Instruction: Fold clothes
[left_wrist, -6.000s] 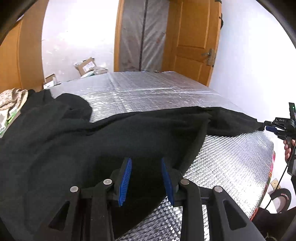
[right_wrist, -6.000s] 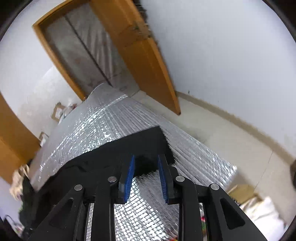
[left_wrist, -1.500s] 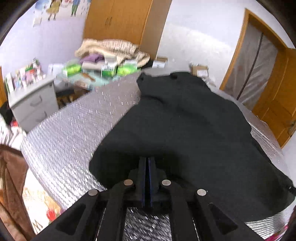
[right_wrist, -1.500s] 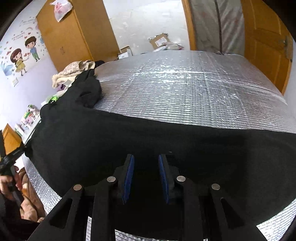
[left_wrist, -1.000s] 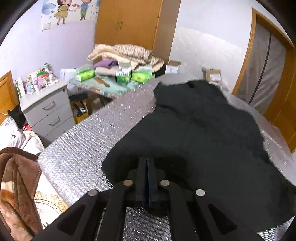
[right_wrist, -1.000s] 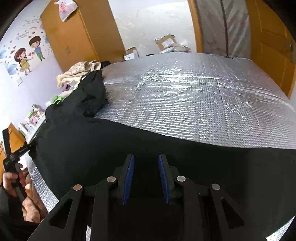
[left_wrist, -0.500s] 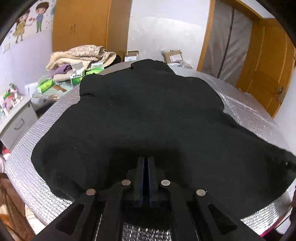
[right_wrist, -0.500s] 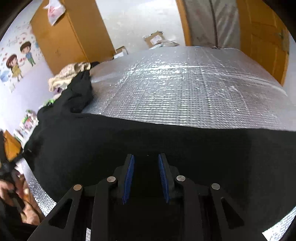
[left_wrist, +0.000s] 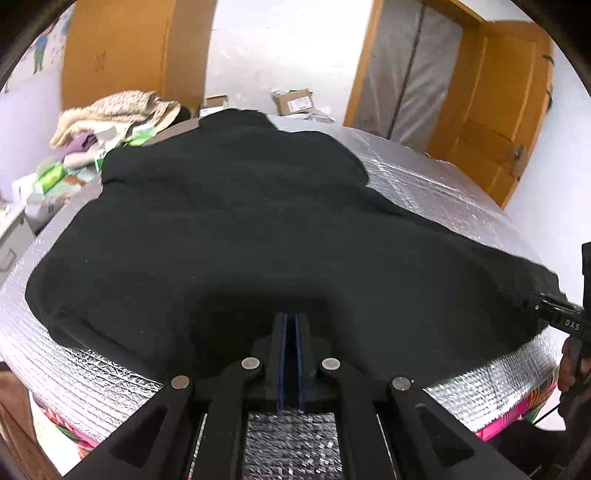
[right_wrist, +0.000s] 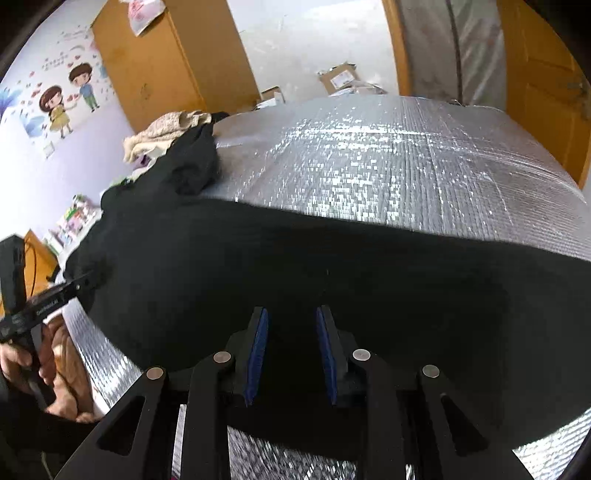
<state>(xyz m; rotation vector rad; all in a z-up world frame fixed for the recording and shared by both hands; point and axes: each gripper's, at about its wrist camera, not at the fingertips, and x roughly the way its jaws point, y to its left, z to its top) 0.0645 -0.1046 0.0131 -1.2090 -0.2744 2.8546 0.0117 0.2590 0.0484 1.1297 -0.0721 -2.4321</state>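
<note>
A large black garment (left_wrist: 240, 229) lies spread over the silver quilted table (left_wrist: 461, 199); it also fills the near half of the right wrist view (right_wrist: 332, 266). My left gripper (left_wrist: 291, 325) is shut on the garment's near edge. My right gripper (right_wrist: 291, 332) has its blue pads apart with the garment's edge lying between them; it also shows at the right edge of the left wrist view (left_wrist: 550, 306). The left gripper shows at the left of the right wrist view (right_wrist: 79, 284), pinching the cloth's corner.
A side table with a beige blanket (left_wrist: 110, 114) and small boxes (left_wrist: 48, 177) stands at the far left. Cardboard boxes (left_wrist: 295, 101) lie on the floor behind. An orange door (left_wrist: 495, 122) and wardrobe (right_wrist: 159, 70) line the walls. The table's far right half (right_wrist: 406, 155) is bare foil.
Both grippers have shifted along the near edge and the left view has swung right. The garment now lies flatter and wider across the table. The left gripper stays shut on it.
</note>
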